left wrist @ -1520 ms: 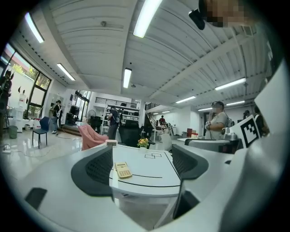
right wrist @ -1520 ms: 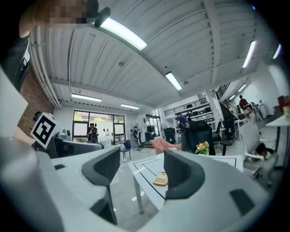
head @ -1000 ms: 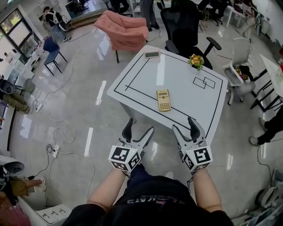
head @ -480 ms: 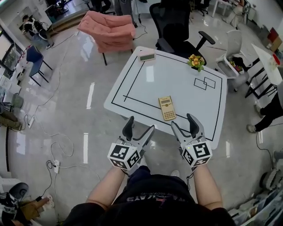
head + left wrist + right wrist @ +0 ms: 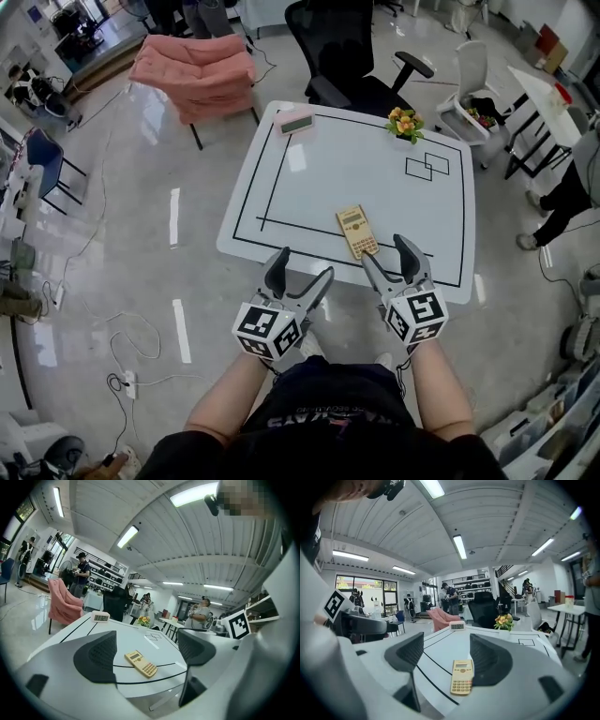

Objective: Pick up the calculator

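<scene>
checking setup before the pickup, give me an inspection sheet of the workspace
surface: white table with black taped lines
job's things: yellow calculator lying flat near the front edge, not gripped
clutter: digital clock and flower pot at the far edge
grippers: left tongs and right tongs open, nothing gripped
cables: power strip with its cable on the floor at left
surroundings: pink chair, black office chair, people in the room

table (image 5: pixel 375 187): smooth, glossy | calculator (image 5: pixel 356 232): matt plastic | floor (image 5: pixel 122 234): polished, reflective | chair cover (image 5: pixel 192 75): soft cloth
</scene>
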Demonstrator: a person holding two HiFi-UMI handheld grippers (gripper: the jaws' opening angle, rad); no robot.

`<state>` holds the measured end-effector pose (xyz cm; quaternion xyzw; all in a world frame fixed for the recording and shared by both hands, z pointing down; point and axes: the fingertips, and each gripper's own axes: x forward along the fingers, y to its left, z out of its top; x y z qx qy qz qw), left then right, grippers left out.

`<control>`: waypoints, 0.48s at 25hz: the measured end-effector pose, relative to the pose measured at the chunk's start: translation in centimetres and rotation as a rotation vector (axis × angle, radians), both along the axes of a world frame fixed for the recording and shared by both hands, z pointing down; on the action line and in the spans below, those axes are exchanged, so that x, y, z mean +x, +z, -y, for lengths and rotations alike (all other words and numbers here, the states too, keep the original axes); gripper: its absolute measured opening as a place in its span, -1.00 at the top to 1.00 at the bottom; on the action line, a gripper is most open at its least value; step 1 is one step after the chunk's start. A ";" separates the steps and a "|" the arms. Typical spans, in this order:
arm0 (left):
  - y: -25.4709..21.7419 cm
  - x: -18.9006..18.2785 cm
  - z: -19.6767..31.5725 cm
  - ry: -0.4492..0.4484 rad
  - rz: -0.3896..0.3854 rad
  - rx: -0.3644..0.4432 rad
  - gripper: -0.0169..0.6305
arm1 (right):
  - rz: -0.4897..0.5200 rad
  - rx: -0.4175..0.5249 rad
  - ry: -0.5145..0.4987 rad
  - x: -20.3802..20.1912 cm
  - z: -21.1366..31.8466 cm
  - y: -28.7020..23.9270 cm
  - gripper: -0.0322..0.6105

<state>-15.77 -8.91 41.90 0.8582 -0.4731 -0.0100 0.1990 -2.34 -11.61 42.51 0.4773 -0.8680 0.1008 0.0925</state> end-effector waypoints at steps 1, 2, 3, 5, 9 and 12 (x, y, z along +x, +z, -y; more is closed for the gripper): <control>0.1 0.0 0.2 0.014 -0.002 -0.002 -0.28 | -0.006 -0.004 0.008 -0.2 0.1 0.2 -0.01; 0.1 -0.1 0.3 0.028 -0.004 -0.004 -0.28 | -0.011 -0.008 0.016 -0.5 0.3 0.4 -0.01; 0.2 -0.1 0.5 0.042 -0.006 -0.006 -0.28 | -0.017 -0.012 0.024 -0.7 0.4 0.6 -0.01; 0.4 -0.2 0.8 0.067 -0.010 -0.010 -0.28 | -0.028 -0.019 0.036 -1.1 0.8 1.0 -0.01; 0.7 -0.6 1.3 0.100 -0.017 -0.013 -0.28 | -0.056 -0.041 0.057 -1.7 1.1 2.0 -0.01; 1.1 -0.9 1.6 0.101 -0.031 -0.026 -0.28 | -0.081 -0.077 0.079 -1.6 1.0 3.1 -0.02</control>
